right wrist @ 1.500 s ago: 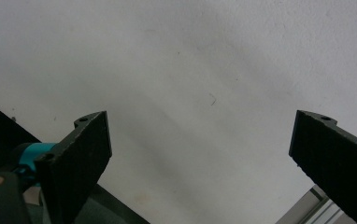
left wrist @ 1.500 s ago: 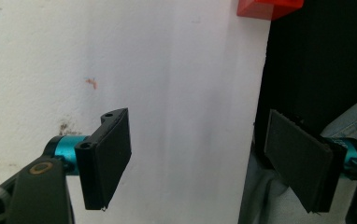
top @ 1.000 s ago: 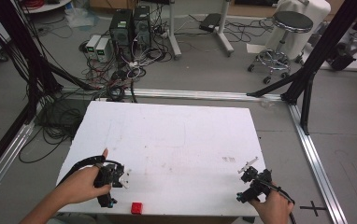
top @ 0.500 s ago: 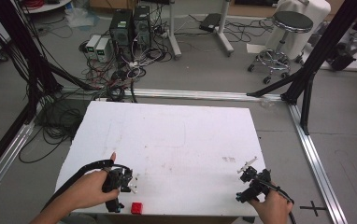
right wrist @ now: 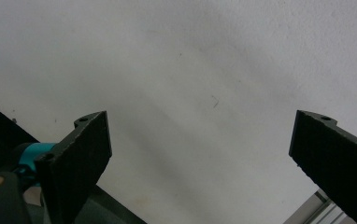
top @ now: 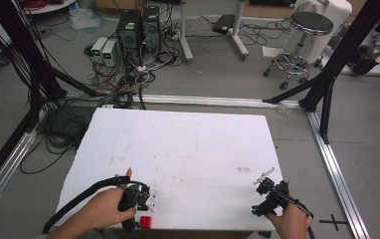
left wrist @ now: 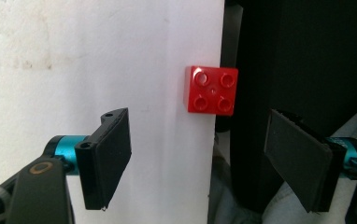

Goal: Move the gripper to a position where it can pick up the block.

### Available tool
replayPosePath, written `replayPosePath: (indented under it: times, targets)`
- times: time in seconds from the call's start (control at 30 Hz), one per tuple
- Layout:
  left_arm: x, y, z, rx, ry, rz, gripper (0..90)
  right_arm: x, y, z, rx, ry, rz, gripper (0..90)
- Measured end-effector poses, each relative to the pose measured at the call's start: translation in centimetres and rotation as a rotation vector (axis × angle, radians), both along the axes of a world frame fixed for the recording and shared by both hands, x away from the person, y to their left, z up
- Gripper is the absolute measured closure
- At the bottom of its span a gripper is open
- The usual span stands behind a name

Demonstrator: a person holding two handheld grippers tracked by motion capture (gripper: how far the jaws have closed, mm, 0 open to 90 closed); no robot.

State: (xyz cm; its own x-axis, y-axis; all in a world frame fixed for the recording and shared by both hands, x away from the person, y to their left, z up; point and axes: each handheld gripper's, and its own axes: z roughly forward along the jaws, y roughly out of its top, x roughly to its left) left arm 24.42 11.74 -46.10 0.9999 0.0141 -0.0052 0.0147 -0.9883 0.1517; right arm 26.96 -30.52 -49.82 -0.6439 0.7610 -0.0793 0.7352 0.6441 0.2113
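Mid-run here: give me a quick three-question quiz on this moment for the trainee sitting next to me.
1. True or false: the left gripper has already clamped the red brick.
2. Where on the white table does the red brick lie?
A. at the middle
B. at the near edge, close to the person
C. at the far right corner
3. Fill in: both the left gripper and the right gripper have their jaws ____.

Key
1. False: the jaws stand apart, and the brick lies ahead of them, untouched.
2. B
3. open
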Motion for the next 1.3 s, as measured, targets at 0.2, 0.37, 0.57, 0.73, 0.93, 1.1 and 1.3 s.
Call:
replayPosePath:
  times: [0.2, 0.37, 0.57, 0.73, 0.93, 1.1, 1.3]
  targets:
    - [-0.6, -1.0, -1.2, 0.022, 0.006, -0.030, 23.3, 0.0, -0.1, 0.0, 0.001, -0.001, 0.002, 5.0]
    - [-0.8, -1.6, -2.1, 0.029, 0.003, -0.036, 23.3, 0.0, -0.1, 0.1, 0.000, 0.000, 0.004, 5.0]
    - [-0.9, -2.1, -3.1, 0.052, -0.003, -0.048, 23.3, -0.1, -0.1, 0.1, 0.004, 0.001, -0.002, 5.0]
    - [-0.9, -2.3, -3.7, 0.075, -0.003, -0.054, 23.4, -0.1, -0.2, 0.1, 0.005, 0.001, -0.003, 5.1]
    - [-0.9, -2.5, -4.3, 0.089, -0.003, -0.064, 23.4, -0.1, -0.3, 0.1, 0.004, -0.003, 0.003, 5.1]
    - [-1.0, -2.7, -4.8, 0.094, -0.008, -0.070, 23.4, -0.1, -0.3, 0.1, 0.007, -0.005, 0.001, 5.1]
    - [-1.0, -2.7, -5.3, 0.105, -0.006, -0.070, 23.5, -0.1, -0.3, 0.0, 0.009, -0.004, 0.000, 5.1]
